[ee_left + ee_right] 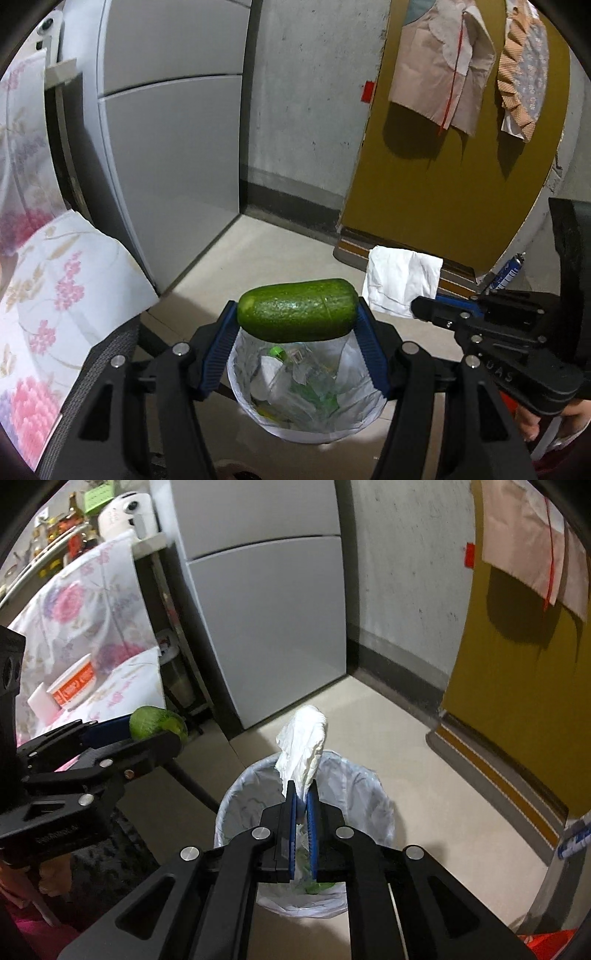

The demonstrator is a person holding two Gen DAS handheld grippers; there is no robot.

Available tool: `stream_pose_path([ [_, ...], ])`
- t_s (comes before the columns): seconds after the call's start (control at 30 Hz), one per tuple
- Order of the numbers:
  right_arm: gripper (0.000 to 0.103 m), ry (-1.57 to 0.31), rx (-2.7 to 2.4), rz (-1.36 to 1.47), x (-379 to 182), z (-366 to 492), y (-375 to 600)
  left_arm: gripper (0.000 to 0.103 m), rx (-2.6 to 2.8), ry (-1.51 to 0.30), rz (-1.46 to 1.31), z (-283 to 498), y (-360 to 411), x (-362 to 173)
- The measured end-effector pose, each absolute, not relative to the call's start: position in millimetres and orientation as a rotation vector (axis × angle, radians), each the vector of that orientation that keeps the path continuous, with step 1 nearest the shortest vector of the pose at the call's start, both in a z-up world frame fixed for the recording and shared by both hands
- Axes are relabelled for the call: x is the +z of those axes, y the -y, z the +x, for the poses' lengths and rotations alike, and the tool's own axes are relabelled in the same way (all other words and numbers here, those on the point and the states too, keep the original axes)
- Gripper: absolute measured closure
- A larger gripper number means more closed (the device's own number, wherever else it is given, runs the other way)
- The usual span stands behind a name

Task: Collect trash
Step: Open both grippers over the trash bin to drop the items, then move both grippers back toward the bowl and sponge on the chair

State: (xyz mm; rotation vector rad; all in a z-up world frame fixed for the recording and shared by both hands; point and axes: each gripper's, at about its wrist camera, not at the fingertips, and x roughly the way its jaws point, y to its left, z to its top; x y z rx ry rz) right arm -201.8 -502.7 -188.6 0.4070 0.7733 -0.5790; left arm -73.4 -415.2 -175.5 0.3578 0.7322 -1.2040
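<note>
While both grippers hang over the bin: each one has a piece of trash ready to drop.
Left gripper [297, 314]: it is shut on the cucumber [297, 310], one blue pad pressing on each end.
Cucumber: it lies sideways in the air, right above the open bin [236, 384].
Right gripper [303, 794]: it is almost closed and pinches the white tissue [303, 738] at its lower end; the rest of the tissue sticks up past the tips.
Tissue: it is up in the air over the far side of the bin, not in it yet.
Bin: it stands on the floor [280, 247] beside the table [62, 295]. It has a white bag inside, and some trash is already in there.
Step now: I think it is letting go, so both things fall in.
How to do it well: hold each gripper over the middle of the bin, not the rim. Open the left one wide so the cucumber falls straight down.
Watch out: the tissue is light and may cling to a pad, so open the right gripper fully and low.
</note>
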Motion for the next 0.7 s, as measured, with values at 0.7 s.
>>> stream_pose_path([
  [0.7, 0.067, -0.557, -0.53, 0.328, -101, -174, 470, 0.029, -0.948, -0.596, 0.218, -15, 303, -117],
])
